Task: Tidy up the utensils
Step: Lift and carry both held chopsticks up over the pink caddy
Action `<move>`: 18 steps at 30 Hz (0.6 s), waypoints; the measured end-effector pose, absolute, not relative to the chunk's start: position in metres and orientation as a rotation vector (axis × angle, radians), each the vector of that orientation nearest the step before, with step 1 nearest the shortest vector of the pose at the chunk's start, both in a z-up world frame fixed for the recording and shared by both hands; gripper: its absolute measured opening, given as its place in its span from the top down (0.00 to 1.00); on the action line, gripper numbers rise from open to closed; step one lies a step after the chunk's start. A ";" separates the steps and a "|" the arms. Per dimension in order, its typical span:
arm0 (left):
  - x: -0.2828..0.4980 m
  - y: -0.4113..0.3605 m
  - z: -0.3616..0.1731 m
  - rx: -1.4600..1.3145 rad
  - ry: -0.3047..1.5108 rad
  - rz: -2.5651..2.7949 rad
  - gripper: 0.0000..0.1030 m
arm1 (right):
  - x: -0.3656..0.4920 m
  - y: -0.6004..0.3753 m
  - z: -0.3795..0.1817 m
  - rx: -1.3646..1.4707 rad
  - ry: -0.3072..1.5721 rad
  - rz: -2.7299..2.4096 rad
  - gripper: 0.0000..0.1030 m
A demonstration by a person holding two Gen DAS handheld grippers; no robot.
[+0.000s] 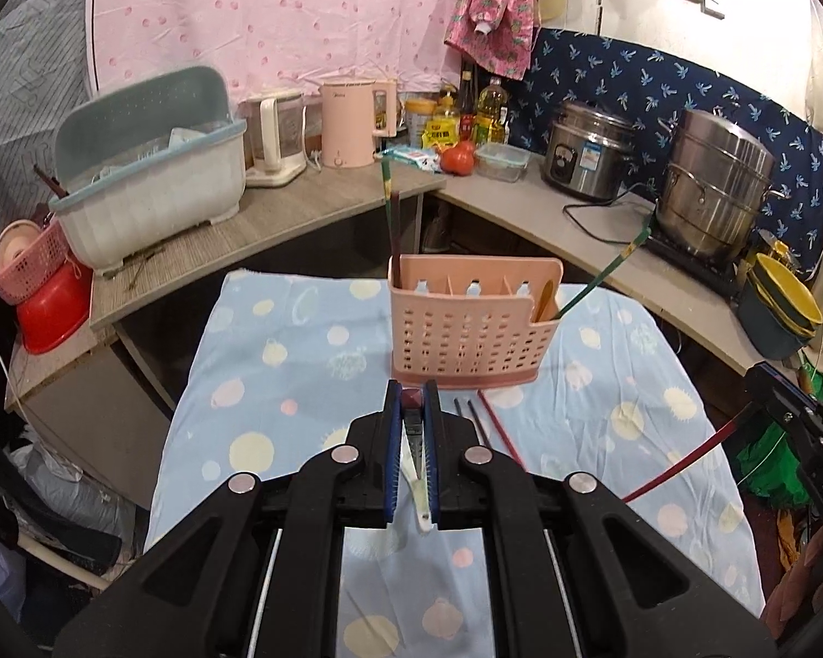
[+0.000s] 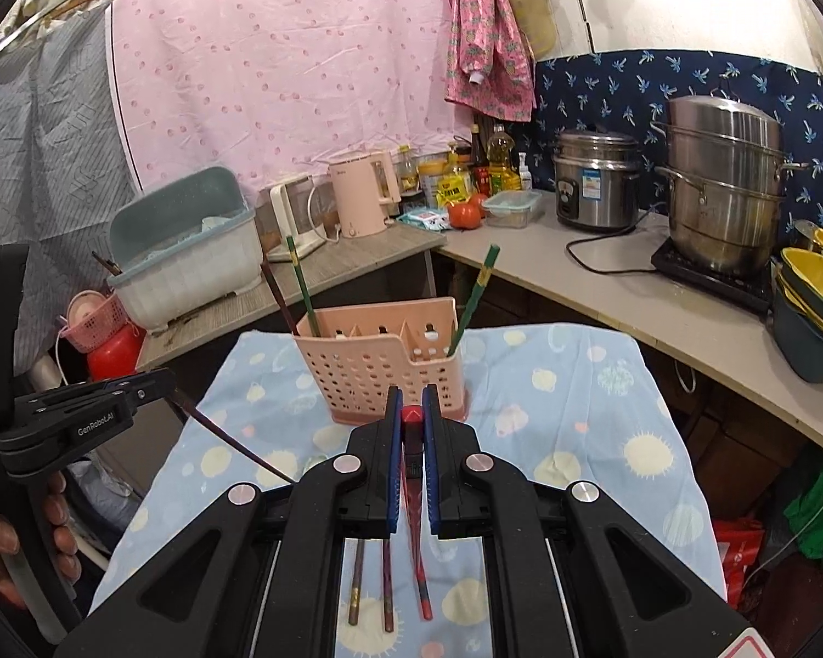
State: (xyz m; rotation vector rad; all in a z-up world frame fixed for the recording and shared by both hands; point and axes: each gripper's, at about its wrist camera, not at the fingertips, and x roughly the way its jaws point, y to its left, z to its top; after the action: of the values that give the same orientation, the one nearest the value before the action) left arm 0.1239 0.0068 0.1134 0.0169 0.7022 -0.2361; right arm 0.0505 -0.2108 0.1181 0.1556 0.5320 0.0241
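Note:
A pink slotted utensil holder (image 1: pixel 466 329) (image 2: pixel 384 367) stands on the blue dotted cloth (image 1: pixel 302 362). It holds two green chopsticks (image 2: pixel 474 296) and a dark one (image 2: pixel 277 296). My left gripper (image 1: pixel 411 390) hangs above the cloth in front of the holder, shut on a dark maroon chopstick (image 1: pixel 411 400) (image 2: pixel 230 438). My right gripper (image 2: pixel 411 396) is level with it on the right, shut on a red chopstick (image 2: pixel 411 417) (image 1: pixel 680 466). Loose chopsticks (image 1: pixel 496 427) (image 2: pixel 356 586) lie on the cloth beneath the grippers.
An L-shaped counter runs behind the table with a dish rack (image 1: pixel 148 175), a pink kettle (image 1: pixel 351 120), a rice cooker (image 1: pixel 587 153) and a steel steamer pot (image 1: pixel 713 186). Stacked yellow bowls (image 1: pixel 784 301) sit at the right. A hand (image 2: pixel 5 543) holds the left gripper.

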 end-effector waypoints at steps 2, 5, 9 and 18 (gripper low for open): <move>0.126 0.004 0.120 0.022 0.687 -0.238 0.93 | 0.053 -0.212 0.124 0.151 0.518 0.025 0.93; 0.129 0.001 0.131 0.025 0.668 -0.246 0.93 | 0.058 -0.212 0.133 0.149 0.499 0.028 0.93; 0.135 -0.002 0.141 0.026 0.647 -0.247 0.93 | 0.064 -0.212 0.143 0.144 0.475 0.033 0.93; 0.157 -0.001 0.170 0.016 0.617 -0.246 0.93 | 0.087 -0.214 0.169 0.151 0.444 0.063 0.93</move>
State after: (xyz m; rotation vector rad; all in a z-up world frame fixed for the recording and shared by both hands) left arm 0.1573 -0.0014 0.1696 0.0156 0.6170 -0.2463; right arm 0.0874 -0.2145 0.1695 0.1505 0.4436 0.0625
